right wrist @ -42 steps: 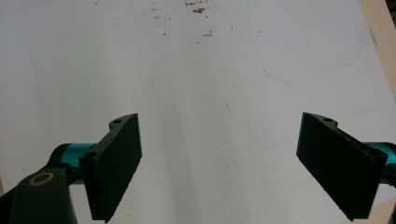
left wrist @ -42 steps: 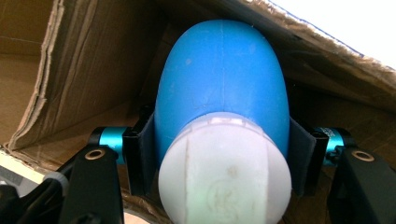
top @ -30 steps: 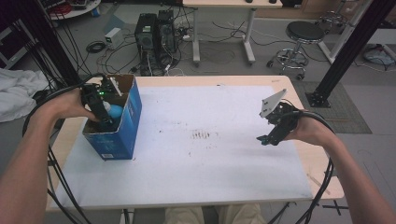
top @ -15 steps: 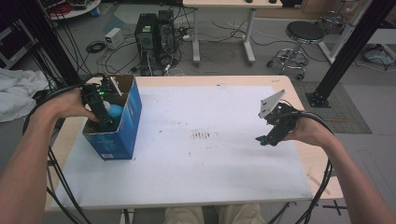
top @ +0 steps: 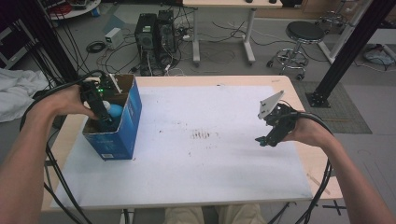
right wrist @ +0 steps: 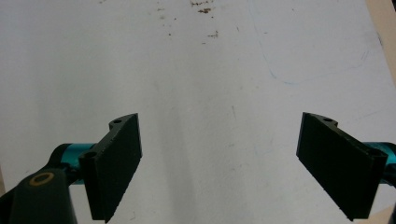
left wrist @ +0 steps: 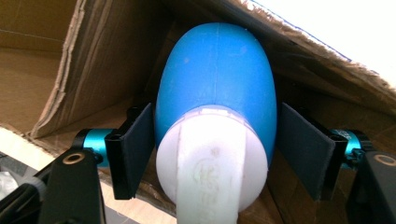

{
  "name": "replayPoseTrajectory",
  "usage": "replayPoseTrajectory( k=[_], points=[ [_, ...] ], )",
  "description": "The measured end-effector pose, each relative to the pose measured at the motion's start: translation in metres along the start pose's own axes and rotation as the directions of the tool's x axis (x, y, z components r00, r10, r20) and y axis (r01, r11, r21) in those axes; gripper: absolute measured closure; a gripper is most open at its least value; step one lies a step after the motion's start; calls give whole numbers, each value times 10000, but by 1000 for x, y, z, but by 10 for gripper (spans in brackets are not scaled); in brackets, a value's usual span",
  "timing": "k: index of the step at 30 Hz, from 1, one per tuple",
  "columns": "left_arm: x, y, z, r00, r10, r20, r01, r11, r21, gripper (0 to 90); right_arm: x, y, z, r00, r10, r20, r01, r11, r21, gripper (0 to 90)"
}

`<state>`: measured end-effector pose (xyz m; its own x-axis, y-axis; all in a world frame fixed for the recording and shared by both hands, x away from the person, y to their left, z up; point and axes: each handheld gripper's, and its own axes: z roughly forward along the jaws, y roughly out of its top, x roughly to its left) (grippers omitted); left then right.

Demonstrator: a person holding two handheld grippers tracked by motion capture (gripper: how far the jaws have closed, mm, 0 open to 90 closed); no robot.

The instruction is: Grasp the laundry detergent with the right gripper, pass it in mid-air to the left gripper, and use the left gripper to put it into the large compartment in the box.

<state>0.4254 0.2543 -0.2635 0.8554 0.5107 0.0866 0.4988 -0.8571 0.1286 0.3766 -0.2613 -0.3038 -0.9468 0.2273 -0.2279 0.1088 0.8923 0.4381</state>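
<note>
The blue-and-white bulb (left wrist: 215,116) lies inside the open cardboard box (top: 133,112), which stands on the table (top: 210,177) at about nine o'clock from the table's middle. In the left gripper view its blue rounded end points into the box's brown interior and its white neck runs back toward the camera. The left gripper (top: 103,122) reaches down into the box with the bulb between its jaws; they have just been opening, and a thin gap shows on the right side, so the pads look to be off it, or nearly so. I judge this the release step: the bulb is being dropped off in the box. The next move calls for a little more spread, then a straight lift up past the box's ragged flaps without catching the bulb. At about three o'clock the right gripper (top: 264,140) hovers over bare white table, jaws wide apart, holding nothing.
</note>
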Motion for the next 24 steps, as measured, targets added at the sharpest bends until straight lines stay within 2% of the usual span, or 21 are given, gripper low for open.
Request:
replayPoseTrajectory(
  k=[8, 16, 22, 24],
  points=[
    [-1, -1, -7, 9998, -41, -193, 41, 10000, -10, 262, 0, -2, -1, 10000, 28, 40, -28, 10000, 44, 134],
    [-4, 0, -23, 9989, 36, -468, -45, 9998, -178, 259, 1, -2, 0, 10000, 21, 36, -22, 10000, 79, 134],
    [-9, 6, -38, 9974, 281, -663, -312, 9985, -459, 247, 1, 0, 1, 10000, -17, 26, 17, 10000, 65, 134],
    [-15, 13, -47, 9950, 498, -862, -542, 9973, -503, 247, 1, 0, 1, 10000, -44, 30, 43, 9999, 94, 134]
  ],
)
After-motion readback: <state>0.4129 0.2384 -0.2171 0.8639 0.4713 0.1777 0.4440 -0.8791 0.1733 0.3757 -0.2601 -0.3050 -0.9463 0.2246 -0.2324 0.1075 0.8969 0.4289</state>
